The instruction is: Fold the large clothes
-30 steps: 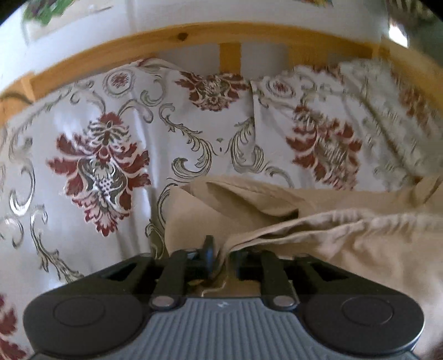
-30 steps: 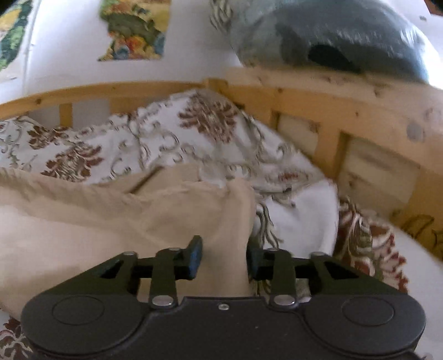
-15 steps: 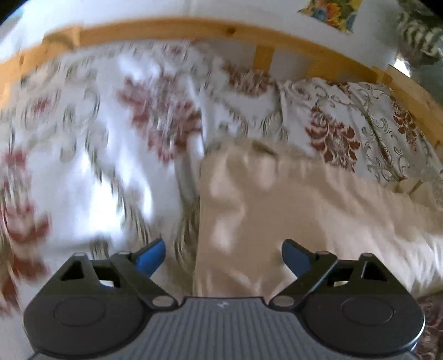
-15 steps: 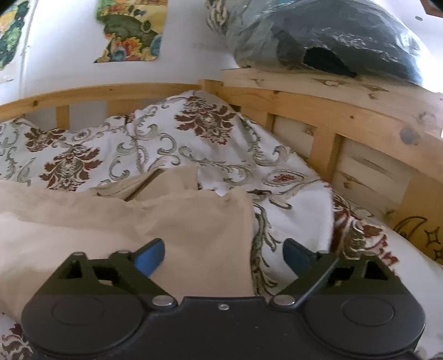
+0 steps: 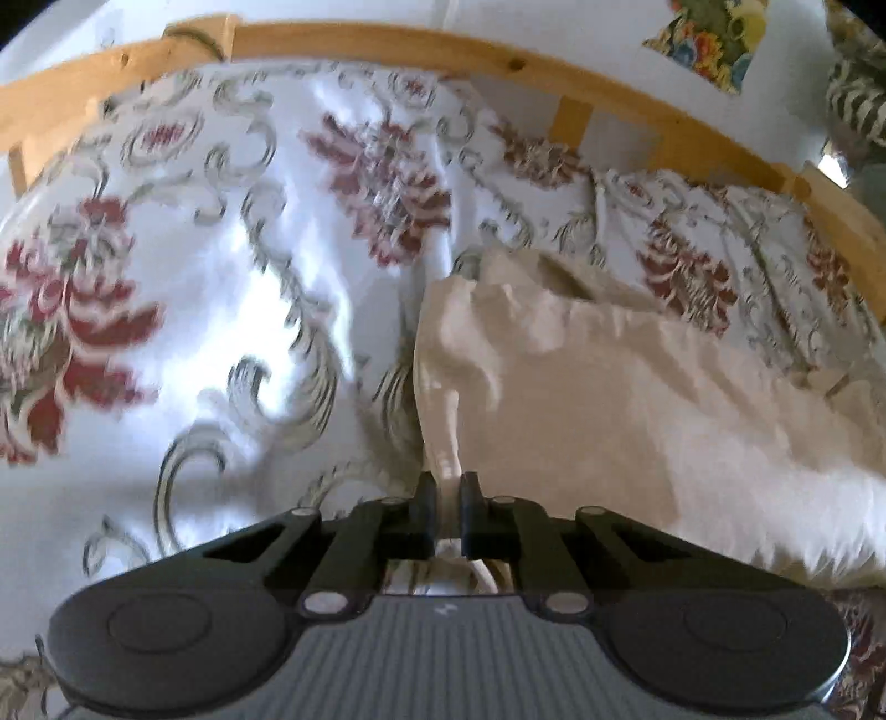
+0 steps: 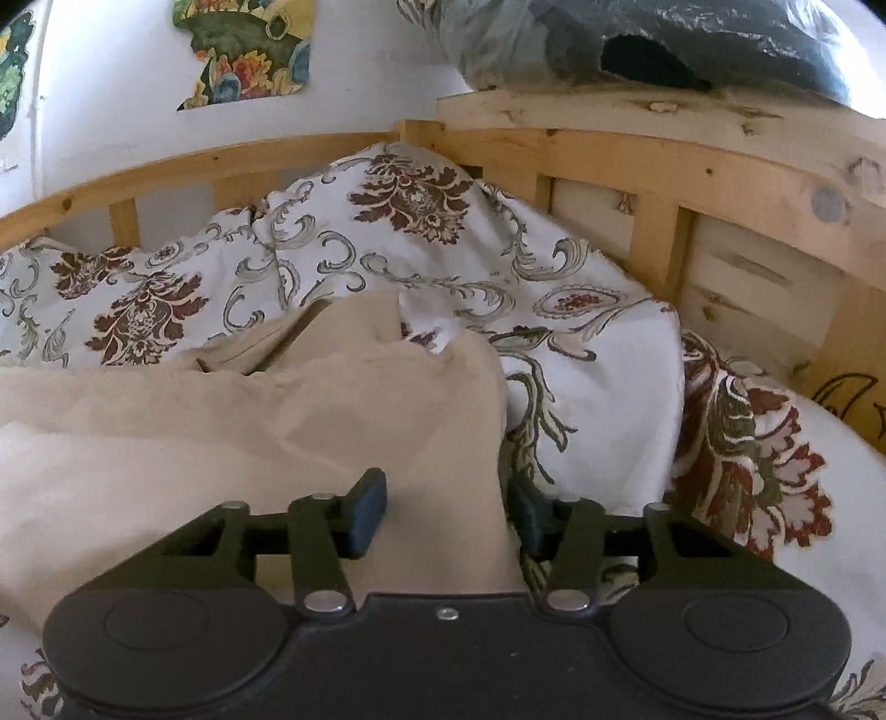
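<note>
One beige fabric garment – one white floral-patterned bed cover – one pine bed frame – two colourful wall stickers.

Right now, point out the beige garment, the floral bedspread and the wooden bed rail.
beige garment [image 5: 598, 387]: left wrist view, on its flat middle.
floral bedspread [image 6: 598, 387]: right wrist view, on a white fold.
wooden bed rail [image 5: 387, 41]: left wrist view, on the top bar.

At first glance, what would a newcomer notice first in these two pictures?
A crumpled beige cloth garment lies across the middle of a white bedspread with dark red flowers and grey scrolls. The left hand-held gripper is closing, pinching the garment's edge, while the right hand-held gripper is closing around its other end. A light pine bed frame curves behind everything.
</note>
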`<state>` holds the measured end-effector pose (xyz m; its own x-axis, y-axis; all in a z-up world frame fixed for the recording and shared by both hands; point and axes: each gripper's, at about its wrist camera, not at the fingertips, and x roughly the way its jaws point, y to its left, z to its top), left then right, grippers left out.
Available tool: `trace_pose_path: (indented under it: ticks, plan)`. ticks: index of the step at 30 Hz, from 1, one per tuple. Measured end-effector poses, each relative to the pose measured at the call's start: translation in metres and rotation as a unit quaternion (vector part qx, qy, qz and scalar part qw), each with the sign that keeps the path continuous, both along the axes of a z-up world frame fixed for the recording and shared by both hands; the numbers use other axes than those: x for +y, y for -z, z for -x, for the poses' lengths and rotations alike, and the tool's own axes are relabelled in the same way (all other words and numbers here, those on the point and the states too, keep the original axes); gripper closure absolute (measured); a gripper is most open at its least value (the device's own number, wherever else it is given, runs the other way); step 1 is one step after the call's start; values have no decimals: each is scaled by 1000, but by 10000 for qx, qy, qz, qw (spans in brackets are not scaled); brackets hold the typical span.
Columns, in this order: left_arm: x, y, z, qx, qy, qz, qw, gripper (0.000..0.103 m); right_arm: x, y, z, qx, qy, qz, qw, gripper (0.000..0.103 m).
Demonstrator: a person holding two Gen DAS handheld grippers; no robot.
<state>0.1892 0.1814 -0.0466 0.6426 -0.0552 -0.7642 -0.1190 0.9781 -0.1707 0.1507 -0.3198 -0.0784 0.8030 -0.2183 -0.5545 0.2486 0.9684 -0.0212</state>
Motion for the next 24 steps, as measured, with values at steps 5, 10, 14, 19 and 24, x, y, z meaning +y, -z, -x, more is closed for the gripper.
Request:
trace_pose_path:
  ticks: [5, 10, 14, 19, 24]
  plan:
    - [7, 17, 0, 194, -167, 106, 9996, 96, 9, 8, -4, 141, -141, 247, 9995, 56]
    - [-2, 21, 9, 184, 76, -270, 9994, 96, 13, 15, -4, 214, -165, 480, 9985, 50]
    - [-4, 14, 12, 125, -18, -258, 9996, 94, 13, 16, -4, 160, -113, 518, 9985, 48]
    - [-20, -7, 30, -174, -92, -603, 9980, 46, 18, 6, 1, -29, -17, 678, 9977, 23]
    - [-51, -29, 49, -1200, -9, -881, 9889, 17, 37, -11, 16, -733, -236, 870, 9932, 9]
